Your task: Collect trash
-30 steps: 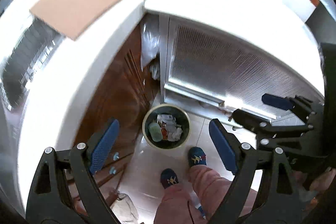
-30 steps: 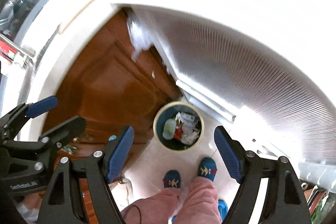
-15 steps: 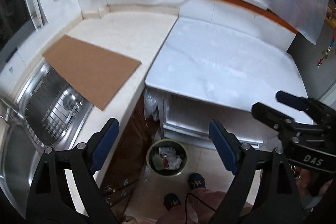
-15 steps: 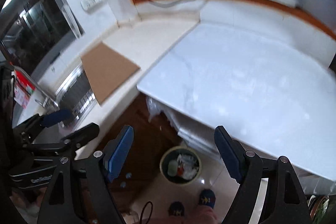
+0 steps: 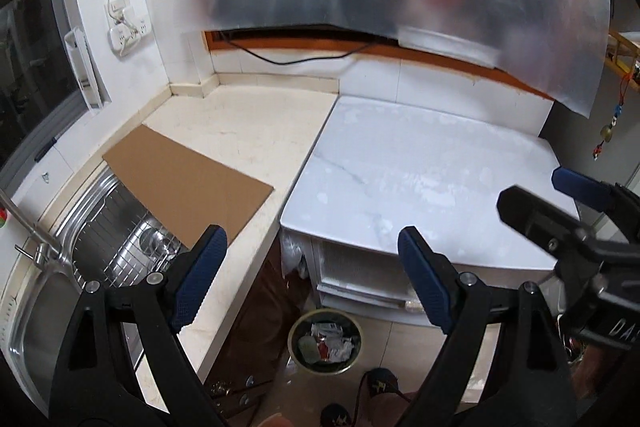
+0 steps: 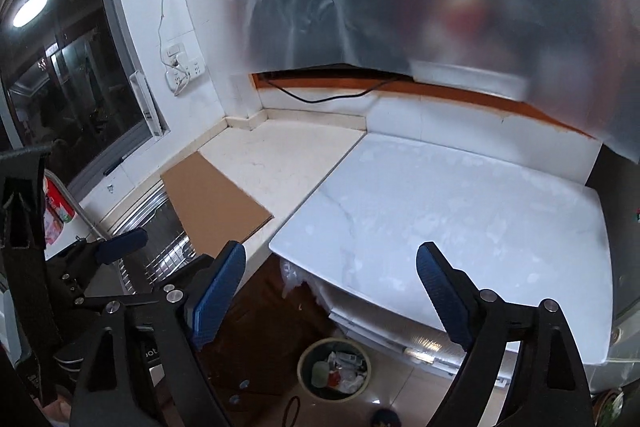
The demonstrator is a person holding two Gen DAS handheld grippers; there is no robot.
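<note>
Since the earlier frames both grippers have risen from floor level to above the counters. Left wrist view: the left gripper [image 5: 312, 247] is open and empty; the trash bin [image 5: 325, 339], filled with trash, stands on the floor below. Right wrist view: the right gripper [image 6: 330, 265] is opening, with nothing between its jaws; cardboard [image 6: 212, 199] partly covers the sink [image 6: 164, 259].

Both wrist views look steeply down, sharing the white countertop [image 5: 420, 167] [image 6: 460, 207], seemingly from well above.
</note>
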